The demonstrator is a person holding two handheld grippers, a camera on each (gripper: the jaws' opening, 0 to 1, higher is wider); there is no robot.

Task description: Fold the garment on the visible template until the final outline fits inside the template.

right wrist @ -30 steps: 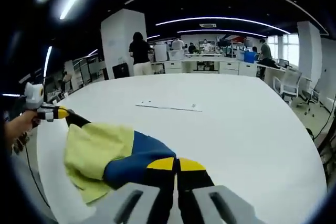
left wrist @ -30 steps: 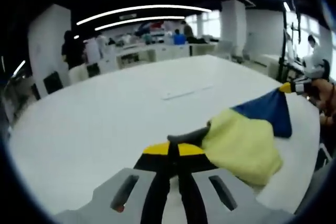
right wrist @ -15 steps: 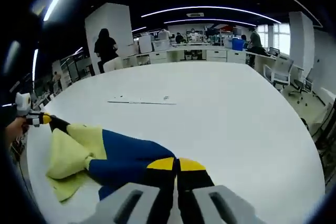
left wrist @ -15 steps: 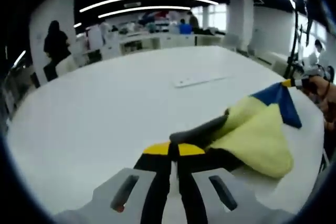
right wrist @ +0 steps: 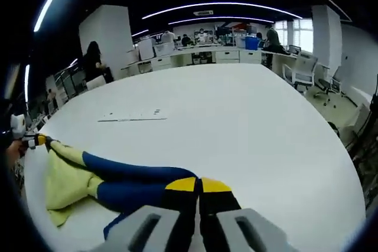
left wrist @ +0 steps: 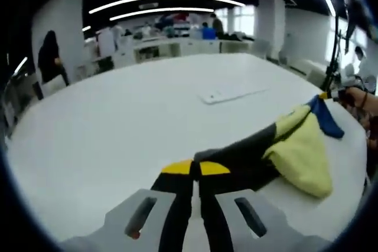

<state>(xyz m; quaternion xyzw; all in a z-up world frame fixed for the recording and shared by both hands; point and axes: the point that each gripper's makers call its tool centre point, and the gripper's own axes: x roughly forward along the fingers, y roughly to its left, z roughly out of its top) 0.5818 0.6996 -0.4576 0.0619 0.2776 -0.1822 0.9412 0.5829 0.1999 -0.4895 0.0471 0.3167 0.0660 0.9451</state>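
Two grippers, left gripper (left wrist: 195, 168) and right gripper (right wrist: 198, 185), each clamped on the yellow-and-blue garment (right wrist: 100, 175) | it hangs stretched just over the white table (right wrist: 248, 128) | template strip (right wrist: 131, 116) lies ahead (well apart) | we should keep tension even and lower both ends together.

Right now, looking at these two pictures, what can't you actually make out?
- The template: the faint flat strip on the table is too small and blurred to tell, in both views.
- The garment: bunched, so its type and full outline are hidden.
- The people at the desks beyond the table: too small.
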